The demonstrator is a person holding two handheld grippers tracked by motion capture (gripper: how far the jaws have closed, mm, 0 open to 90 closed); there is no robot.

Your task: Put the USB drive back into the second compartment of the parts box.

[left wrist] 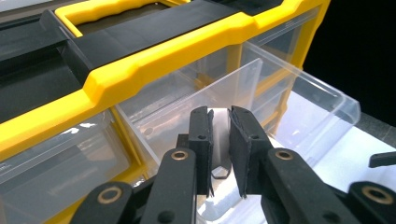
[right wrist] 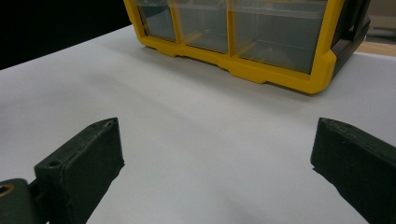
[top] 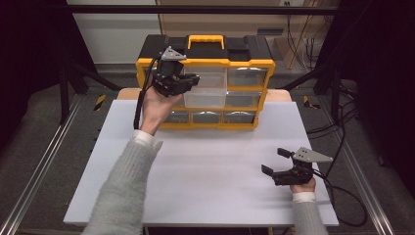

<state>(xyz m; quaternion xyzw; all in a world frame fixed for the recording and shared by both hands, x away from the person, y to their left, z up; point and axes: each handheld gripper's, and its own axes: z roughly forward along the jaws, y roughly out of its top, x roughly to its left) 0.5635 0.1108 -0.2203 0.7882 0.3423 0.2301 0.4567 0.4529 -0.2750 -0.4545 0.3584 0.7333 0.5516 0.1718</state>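
Jaws of left gripper [left wrist: 219, 151] hiding a small metal piece [left wrist: 219, 161], clear drawer [left wrist: 299, 107] pulled out

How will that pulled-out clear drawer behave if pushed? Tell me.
The clear drawer looks thin-walled and apparently empty, so probably light. Glossy plastic may slip in the left gripper. Seated in the yellow organizer, it should slide straight.

A yellow-and-black drawer organizer [top: 205, 83] with clear drawers stands at the far edge of a white-topped desk [top: 195, 171], one middle drawer [top: 205, 95] pulled partway out.
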